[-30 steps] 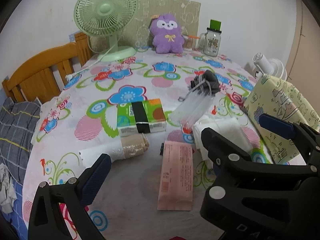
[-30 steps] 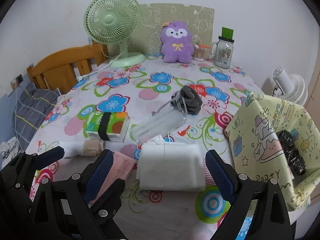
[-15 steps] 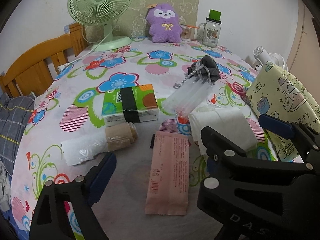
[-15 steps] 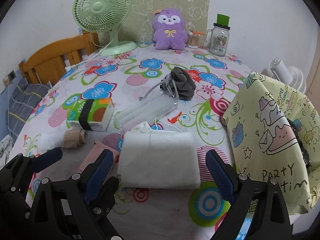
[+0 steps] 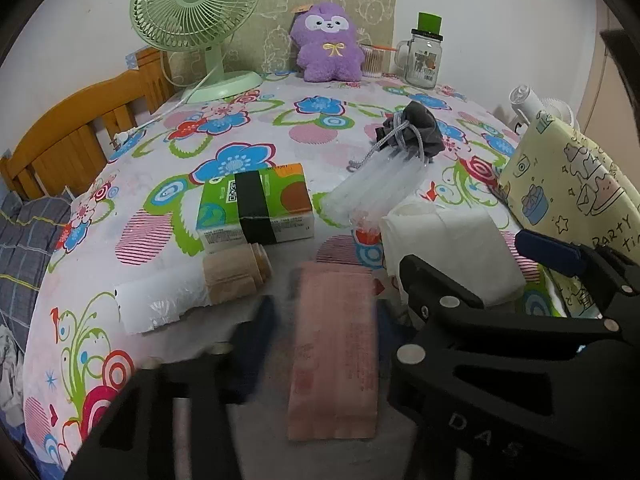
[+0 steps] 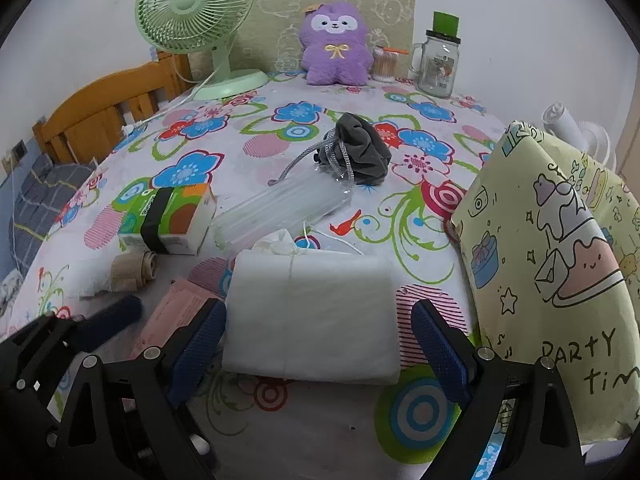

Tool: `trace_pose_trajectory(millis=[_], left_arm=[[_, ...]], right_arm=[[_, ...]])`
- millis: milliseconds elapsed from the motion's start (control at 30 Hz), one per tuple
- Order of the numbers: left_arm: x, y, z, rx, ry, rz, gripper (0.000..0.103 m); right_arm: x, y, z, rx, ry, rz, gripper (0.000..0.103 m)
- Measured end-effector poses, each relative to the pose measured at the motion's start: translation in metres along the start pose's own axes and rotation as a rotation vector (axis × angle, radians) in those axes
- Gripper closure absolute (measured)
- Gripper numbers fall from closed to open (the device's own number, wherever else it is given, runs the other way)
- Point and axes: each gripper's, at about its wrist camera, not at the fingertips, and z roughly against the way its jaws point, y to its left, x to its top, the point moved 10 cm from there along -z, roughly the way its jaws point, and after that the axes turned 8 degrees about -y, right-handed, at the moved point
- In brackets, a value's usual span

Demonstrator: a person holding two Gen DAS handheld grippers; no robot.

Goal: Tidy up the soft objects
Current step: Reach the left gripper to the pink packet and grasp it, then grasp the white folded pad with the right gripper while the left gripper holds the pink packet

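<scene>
A flat pink packet lies on the flowered tablecloth between the blurred, closing fingers of my left gripper. A folded white cloth bundle lies between the open fingers of my right gripper, which is low over the table. Beyond lie a green tissue pack, a beige bandage roll in white wrap, a clear plastic sleeve and a grey drawstring pouch. A yellow party bag stands at the right. In the left wrist view my right gripper's fingers show.
A green fan, a purple plush toy, a cotton-swab jar and a glass mug stand along the back wall. A wooden headboard and bedding are left of the table. A white fan sits beyond the right edge.
Both grippers moved forward and lower over the table. The left gripper's fingers are closing in around the pink packet. The right gripper now straddles the white bundle.
</scene>
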Motion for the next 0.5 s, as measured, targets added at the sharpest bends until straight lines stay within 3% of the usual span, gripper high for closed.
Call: trace_pose_trajectory(millis=[500], left_arm=[[0.009,0.005,-0.006,-0.001,-0.004,0.006,0.063]], right_arm=[[0.003,-0.001,-0.016,0.025,0.039,-0.044,0.008]])
